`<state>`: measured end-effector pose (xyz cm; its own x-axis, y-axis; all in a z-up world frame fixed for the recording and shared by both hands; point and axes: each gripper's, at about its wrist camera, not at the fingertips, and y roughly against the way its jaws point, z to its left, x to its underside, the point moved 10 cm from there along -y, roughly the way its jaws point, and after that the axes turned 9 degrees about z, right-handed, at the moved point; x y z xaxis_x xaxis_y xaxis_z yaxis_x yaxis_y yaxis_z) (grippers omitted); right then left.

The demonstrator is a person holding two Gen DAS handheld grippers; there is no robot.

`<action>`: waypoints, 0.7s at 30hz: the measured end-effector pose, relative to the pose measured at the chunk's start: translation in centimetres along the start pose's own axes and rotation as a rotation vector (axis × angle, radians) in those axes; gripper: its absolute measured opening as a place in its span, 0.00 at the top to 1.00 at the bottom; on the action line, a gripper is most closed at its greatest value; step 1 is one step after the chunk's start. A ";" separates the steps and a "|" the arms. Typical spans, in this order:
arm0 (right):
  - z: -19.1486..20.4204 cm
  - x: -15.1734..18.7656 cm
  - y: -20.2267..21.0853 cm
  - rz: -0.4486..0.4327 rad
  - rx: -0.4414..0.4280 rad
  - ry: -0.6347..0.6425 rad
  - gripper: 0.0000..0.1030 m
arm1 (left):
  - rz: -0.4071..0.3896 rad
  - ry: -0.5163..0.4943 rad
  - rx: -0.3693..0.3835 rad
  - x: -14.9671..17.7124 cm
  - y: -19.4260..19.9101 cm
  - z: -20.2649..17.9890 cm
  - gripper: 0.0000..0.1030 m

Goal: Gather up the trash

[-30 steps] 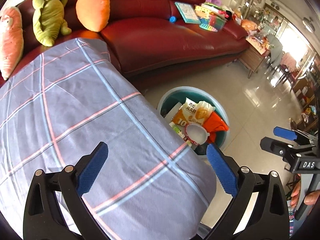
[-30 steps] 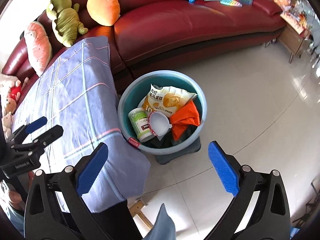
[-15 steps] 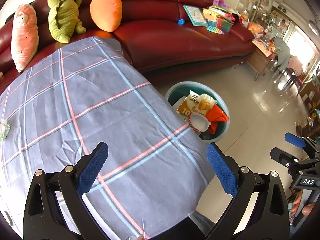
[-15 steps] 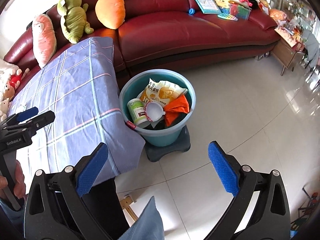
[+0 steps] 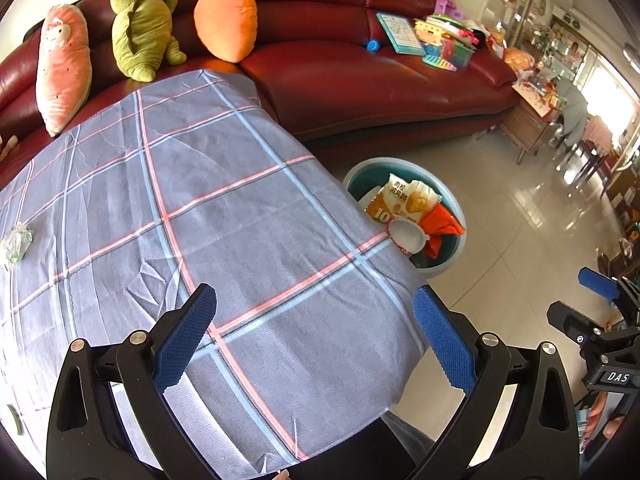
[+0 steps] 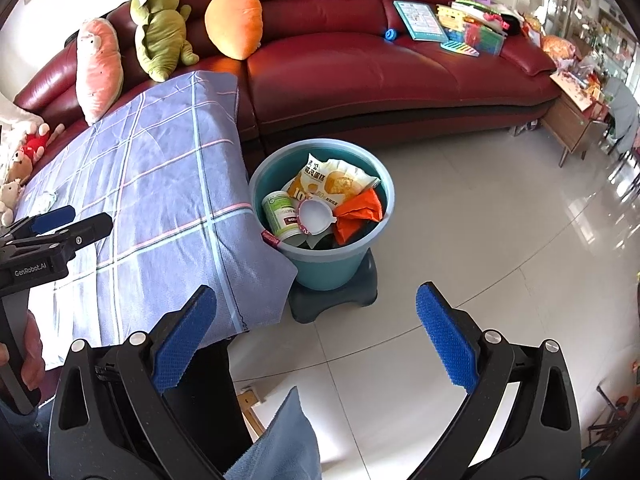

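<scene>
A teal bin (image 6: 362, 160) stands on the floor beside the cloth-covered table (image 5: 224, 216); it also shows in the left wrist view (image 5: 450, 200). It holds a yellow snack bag (image 6: 336, 184), a green can (image 6: 280, 214), a white cup (image 6: 314, 216) and orange wrapping (image 6: 360, 212). A crumpled clear wrapper (image 5: 16, 244) lies on the table at the far left. My left gripper (image 5: 314, 336) is open and empty above the table's near corner. My right gripper (image 6: 316, 336) is open and empty above the floor, short of the bin.
A red sofa (image 6: 380, 76) runs behind the table and bin, with plush toys (image 6: 164, 28) and books and toys (image 6: 460, 28) on it. A dark stool base (image 6: 336, 300) sits under the bin. A wooden side table (image 6: 572, 124) stands at the right.
Both grippers have drawn back and up from the bin, so it looks smaller. The left view has swung left over the table, bringing the clear wrapper into sight. Both stay open.
</scene>
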<state>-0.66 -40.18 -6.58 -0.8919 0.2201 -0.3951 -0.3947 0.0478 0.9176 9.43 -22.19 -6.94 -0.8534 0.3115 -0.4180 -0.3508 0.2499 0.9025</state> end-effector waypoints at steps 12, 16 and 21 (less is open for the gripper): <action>0.1 0.0 -2.3 0.037 -0.017 -0.019 0.07 | 0.015 0.018 -0.034 0.2 -1.6 1.1 0.04; -0.1 0.0 -2.9 0.047 -0.017 -0.028 0.07 | 0.005 0.013 -0.048 0.1 -1.8 1.1 0.04; -0.1 0.1 -3.9 0.062 -0.023 -0.035 0.07 | 0.007 0.012 -0.054 0.1 -2.1 1.2 0.04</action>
<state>0.81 -40.41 -10.17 -0.9069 0.2555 -0.3350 -0.3438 0.0108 0.9390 10.50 -21.55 -8.98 -0.8603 0.3017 -0.4110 -0.3651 0.1982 0.9096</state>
